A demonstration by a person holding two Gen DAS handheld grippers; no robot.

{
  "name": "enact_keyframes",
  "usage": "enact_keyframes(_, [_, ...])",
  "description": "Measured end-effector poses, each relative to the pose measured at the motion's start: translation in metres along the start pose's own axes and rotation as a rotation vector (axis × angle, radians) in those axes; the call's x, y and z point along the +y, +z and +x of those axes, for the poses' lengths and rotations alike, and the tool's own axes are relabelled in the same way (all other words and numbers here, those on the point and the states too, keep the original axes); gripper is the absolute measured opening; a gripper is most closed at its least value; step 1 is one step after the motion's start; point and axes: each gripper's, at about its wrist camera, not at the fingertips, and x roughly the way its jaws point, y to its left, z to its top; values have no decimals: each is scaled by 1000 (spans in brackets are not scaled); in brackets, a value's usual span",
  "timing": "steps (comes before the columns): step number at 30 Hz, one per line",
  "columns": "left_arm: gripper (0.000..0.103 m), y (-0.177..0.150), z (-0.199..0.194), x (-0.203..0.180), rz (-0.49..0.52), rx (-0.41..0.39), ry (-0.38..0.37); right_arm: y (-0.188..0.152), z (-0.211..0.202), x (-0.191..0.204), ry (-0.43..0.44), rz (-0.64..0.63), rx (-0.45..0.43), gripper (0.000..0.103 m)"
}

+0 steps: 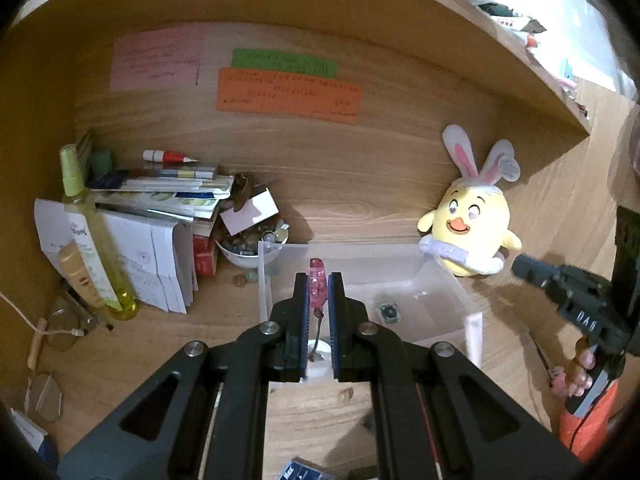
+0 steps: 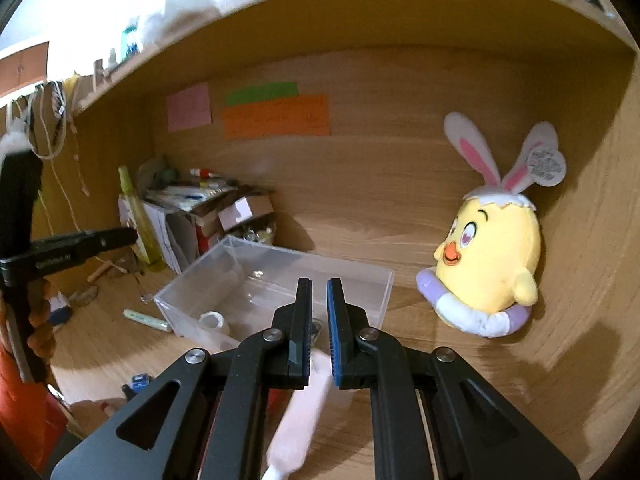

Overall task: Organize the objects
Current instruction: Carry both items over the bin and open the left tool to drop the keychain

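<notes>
Left fingers point(image 1: 301, 304) pinch a pink screwdriver point(image 1: 318, 282); right fingers point(image 2: 335, 312) stand slightly apart, gripping nothing.

Probably home desk nook: plush chick point(image 2: 486, 256), sticky notes point(image 1: 288, 90), cluttered book pile point(image 1: 160, 196).

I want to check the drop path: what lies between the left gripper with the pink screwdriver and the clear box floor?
In the left wrist view, the left gripper holds the pink screwdriver over the clear box; only a white tape roll lies below.
</notes>
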Motion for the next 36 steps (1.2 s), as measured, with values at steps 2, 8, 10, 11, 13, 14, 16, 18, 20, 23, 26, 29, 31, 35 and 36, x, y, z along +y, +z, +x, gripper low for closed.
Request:
enact_keyframes(2, [8,1,7,-1,-1,12,-2,-6,12,1,17,6,41,7])
enact_keyframes(8, [8,3,22,1,-17,29,-3,-40,26,-4,58,36,152,29])
enact_keyframes(10, [8,6,24,2,-26,22,-8,-49,20,-7,49,45,151,53])
enact_keyframes(11, [8,7,24,2,-28,18,-9,-53,16,-8,47,51,143,62])
enact_keyframes(13, [8,10,27,0,-28,11,-8,-61,11,-10,62,71,143,68])
enact_keyframes(14, [8,12,29,-1,-27,10,-6,-65,11,-10,70,76,159,68])
enact_keyframes(16, [8,14,33,-4,-23,11,-5,-76,15,-9,74,77,203,68])
enact_keyframes(18, [8,16,39,-7,-19,16,-5,-89,21,-6,69,65,247,68])
enact_keyframes(20, [8,19,44,-9,-15,20,-1,-103,28,-4,70,64,287,68])
enact_keyframes(23, [8,22,53,-13,-8,25,2,-116,38,-6,96,90,330,60])
enact_keyframes(26, [8,22,65,-18,-2,45,1,-121,45,-8,127,115,349,30])
enact_keyframes(29, [8,19,80,-23,5,79,-5,-122,48,-9,130,118,354,9])
enact_keyframes(31, [8,16,89,-26,13,104,-5,-120,43,-11,112,106,332,8])
enact_keyframes(35, [8,9,106,-29,14,157,-31,-111,32,-13,90,90,284,6])
enact_keyframes(36, [8,8,110,-29,11,170,-38,-107,28,-14,81,86,267,6])
